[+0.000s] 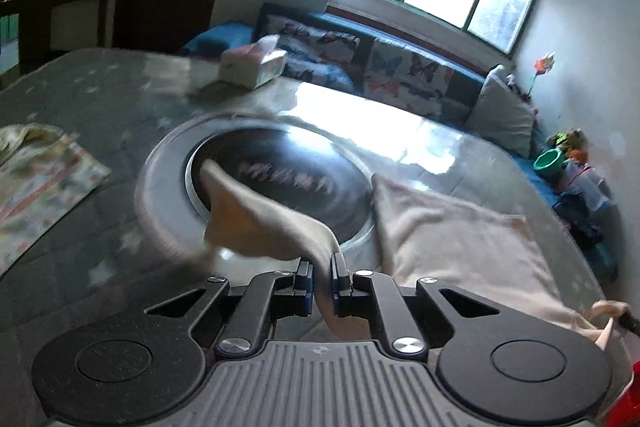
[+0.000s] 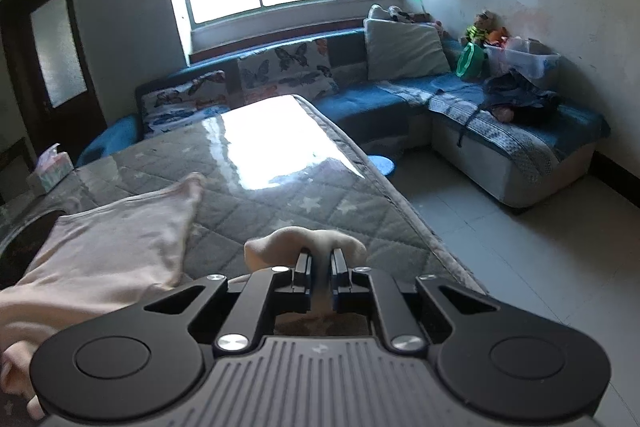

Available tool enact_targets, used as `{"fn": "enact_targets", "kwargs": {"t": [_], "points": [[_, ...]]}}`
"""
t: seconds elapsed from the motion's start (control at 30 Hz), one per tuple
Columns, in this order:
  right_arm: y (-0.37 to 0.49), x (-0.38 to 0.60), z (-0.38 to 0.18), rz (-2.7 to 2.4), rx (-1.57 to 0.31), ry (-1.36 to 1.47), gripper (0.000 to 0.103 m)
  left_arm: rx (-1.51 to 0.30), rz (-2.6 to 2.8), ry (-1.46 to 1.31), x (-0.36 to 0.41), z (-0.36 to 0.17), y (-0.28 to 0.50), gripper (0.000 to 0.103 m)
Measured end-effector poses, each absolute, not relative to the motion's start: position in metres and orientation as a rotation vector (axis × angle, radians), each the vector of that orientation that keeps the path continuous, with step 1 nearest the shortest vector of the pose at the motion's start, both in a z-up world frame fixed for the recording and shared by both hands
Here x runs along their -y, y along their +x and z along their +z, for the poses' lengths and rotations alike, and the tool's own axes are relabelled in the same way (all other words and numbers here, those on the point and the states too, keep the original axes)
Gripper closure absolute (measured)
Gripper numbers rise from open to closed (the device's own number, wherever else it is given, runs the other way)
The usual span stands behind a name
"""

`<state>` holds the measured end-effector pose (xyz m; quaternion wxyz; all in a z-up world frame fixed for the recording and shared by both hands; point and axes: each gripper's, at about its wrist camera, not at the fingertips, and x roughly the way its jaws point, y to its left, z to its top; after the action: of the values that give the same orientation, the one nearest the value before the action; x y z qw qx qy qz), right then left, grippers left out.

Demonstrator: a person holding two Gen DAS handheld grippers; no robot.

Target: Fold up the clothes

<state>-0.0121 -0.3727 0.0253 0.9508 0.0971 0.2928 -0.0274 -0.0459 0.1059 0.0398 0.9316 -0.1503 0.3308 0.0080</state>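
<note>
No lettering, number or brand can be read in either view. The tissue box (image 1: pixel 253 67) on the counter (image 1: pixel 100 99) shows only blurred pale colour. The small mark on each grey ribbed housing is too tiny to make out.

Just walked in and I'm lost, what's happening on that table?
A person is folding a pale pink garment on the quilted table with a handheld gripper in each hand. The left gripper is clamped on one part of the cloth, lifted over a round dark inset in the tabletop. The right gripper pinches another bunched part near the table's edge. The fold is not finished.
</note>
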Motion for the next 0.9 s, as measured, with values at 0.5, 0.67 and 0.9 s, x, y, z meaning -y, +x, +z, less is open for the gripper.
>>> {"fn": "enact_targets", "kwargs": {"t": [0.5, 0.67, 0.9], "points": [[-0.039, 0.386, 0.046, -0.018, -0.601, 0.158, 0.083, -0.692, 0.073, -0.210, -0.117, 0.043, -0.079, 0.065], [-0.032, 0.342, 0.053, 0.230, -0.641, 0.105, 0.083, -0.676, -0.177, -0.145, -0.090, 0.052, -0.094, 0.065], [-0.039, 0.265, 0.051, 0.620, -0.704, -0.043, 0.078, -0.731, -0.500, -0.065, -0.030, 0.039, -0.105, 0.059]]}}
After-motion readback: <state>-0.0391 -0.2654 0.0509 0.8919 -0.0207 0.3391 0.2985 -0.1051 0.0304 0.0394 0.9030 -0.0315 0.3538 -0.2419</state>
